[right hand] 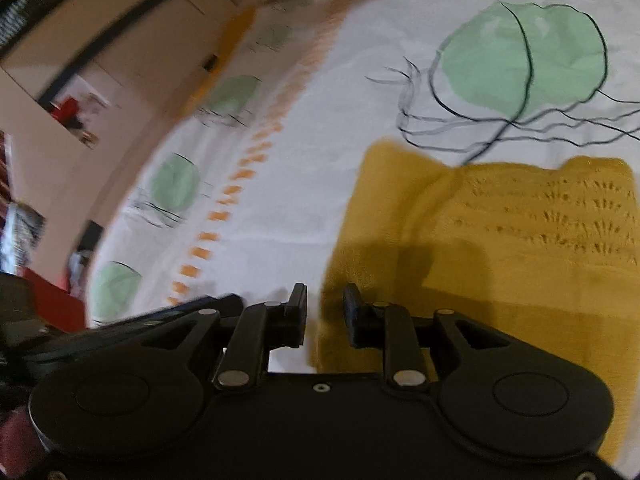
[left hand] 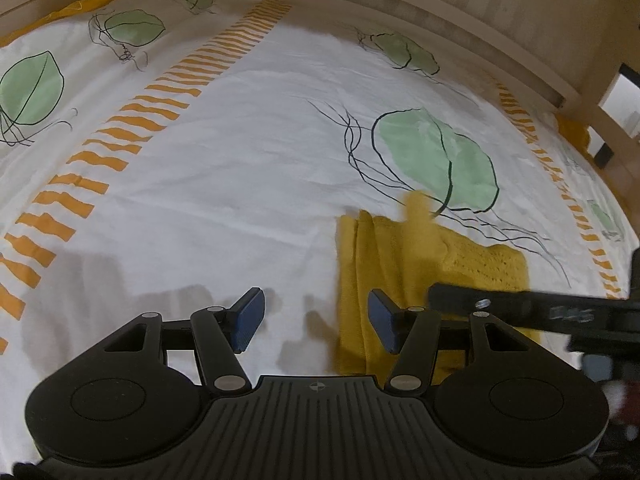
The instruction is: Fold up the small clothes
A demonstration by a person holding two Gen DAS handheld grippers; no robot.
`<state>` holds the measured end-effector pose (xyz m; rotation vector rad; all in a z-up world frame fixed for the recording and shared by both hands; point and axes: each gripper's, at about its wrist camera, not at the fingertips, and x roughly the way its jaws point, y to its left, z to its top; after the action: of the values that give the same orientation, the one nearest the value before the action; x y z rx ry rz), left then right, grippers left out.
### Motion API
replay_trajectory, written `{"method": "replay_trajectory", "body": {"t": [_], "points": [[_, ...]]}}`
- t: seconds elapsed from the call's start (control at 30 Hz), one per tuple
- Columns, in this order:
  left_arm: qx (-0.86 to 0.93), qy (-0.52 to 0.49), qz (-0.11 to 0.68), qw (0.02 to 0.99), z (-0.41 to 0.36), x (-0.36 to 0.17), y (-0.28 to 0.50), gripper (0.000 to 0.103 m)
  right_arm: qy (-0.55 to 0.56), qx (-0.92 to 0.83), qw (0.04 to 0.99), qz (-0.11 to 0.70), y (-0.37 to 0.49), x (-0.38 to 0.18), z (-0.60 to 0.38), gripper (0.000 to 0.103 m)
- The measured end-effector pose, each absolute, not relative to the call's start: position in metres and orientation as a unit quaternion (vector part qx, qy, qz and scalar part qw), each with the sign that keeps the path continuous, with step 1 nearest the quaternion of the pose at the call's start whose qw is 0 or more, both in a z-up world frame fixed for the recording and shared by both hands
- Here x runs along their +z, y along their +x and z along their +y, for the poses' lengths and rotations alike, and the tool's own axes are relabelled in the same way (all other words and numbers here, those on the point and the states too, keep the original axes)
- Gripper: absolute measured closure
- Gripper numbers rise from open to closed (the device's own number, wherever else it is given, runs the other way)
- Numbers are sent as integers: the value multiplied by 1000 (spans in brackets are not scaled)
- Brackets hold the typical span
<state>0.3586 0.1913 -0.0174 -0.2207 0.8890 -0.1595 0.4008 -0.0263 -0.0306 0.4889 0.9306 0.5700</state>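
One yellow knit garment (left hand: 404, 264) lies on one bedsheet (left hand: 224, 184). Two claws: the left gripper (left hand: 316, 320) gapes wide and empty, garment beneath its right finger. The right gripper (right hand: 325, 316) is narrowly parted, empty, over the garment's left edge.

Things that are hard to see

The yellow knit garment (right hand: 500, 248) runs off the right edge and under the right gripper (right hand: 325, 316). The room (right hand: 80, 112) at upper left is blurry.

I see a white bedsheet (left hand: 248, 168) printed with green leaves (left hand: 436, 160) and orange dashed stripes (left hand: 132, 120). A pale wooden bed frame (left hand: 460, 20) borders its far edge.
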Motion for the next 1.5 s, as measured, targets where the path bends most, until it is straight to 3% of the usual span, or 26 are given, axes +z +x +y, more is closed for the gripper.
{"method": "replay_trajectory", "body": {"t": [0.27,0.77,0.83,0.9,1.0,1.17,1.5], "points": [[-81,-105,430,893,190,-19,358,47,212,241,851,417,385,-16,-57,70],[-116,-111,445,881,169,-34,354,47,128,312,833,439,322,-69,-2,70],[-123,-119,445,879,169,-37,353,47,128,323,835,427,317,-63,-2,65],[-129,-124,443,878,168,-38,351,47,130,325,842,410,312,-54,-10,42],[-130,-129,440,879,167,-39,348,47,121,310,865,376,304,-38,-31,22],[-129,-127,438,881,159,-40,344,47,93,256,904,330,308,-21,-69,13],[-141,-101,442,880,147,-43,338,47,49,221,912,342,369,-41,-79,13]]}}
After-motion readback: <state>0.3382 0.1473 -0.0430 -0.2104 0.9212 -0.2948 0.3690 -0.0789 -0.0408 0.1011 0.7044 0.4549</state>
